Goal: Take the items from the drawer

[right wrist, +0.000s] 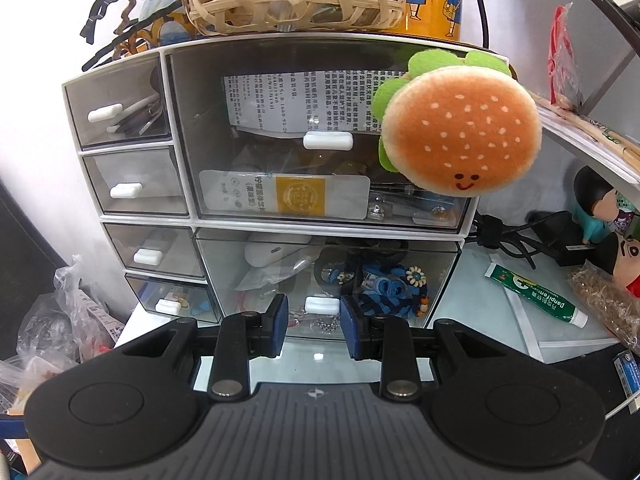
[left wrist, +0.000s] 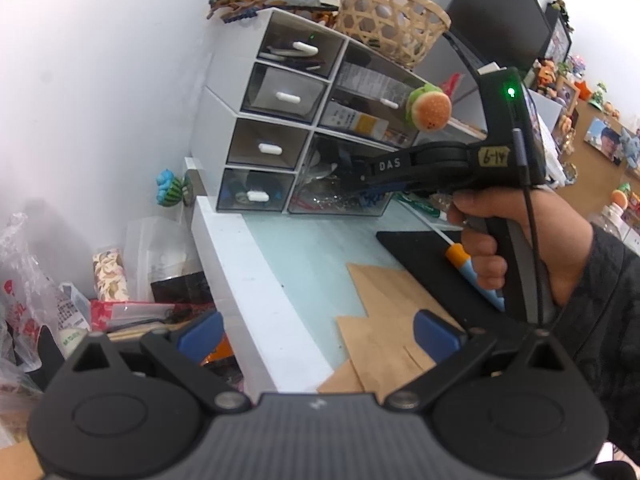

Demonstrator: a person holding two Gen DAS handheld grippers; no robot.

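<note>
At the clear lower-right drawer [right wrist: 328, 280], the right gripper [right wrist: 313, 322] brackets its white handle [right wrist: 322, 305], jaws apart, not touching. Left gripper [left wrist: 320, 334] hangs open above brown paper [left wrist: 384, 320].

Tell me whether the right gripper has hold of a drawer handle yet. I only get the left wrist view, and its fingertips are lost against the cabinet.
Observer: Not yet. The right gripper is open, with its fingers on either side of the white handle of the bottom large drawer and a gap on each side.
Operator: What is in that drawer?
Observer: Through the clear front I see a white rounded item on the left and blue braided cords on the right.
Operator: Is the burger plush in the way?
Observer: No. The burger plush hangs in front of the drawer above, clear of the handle.
</note>
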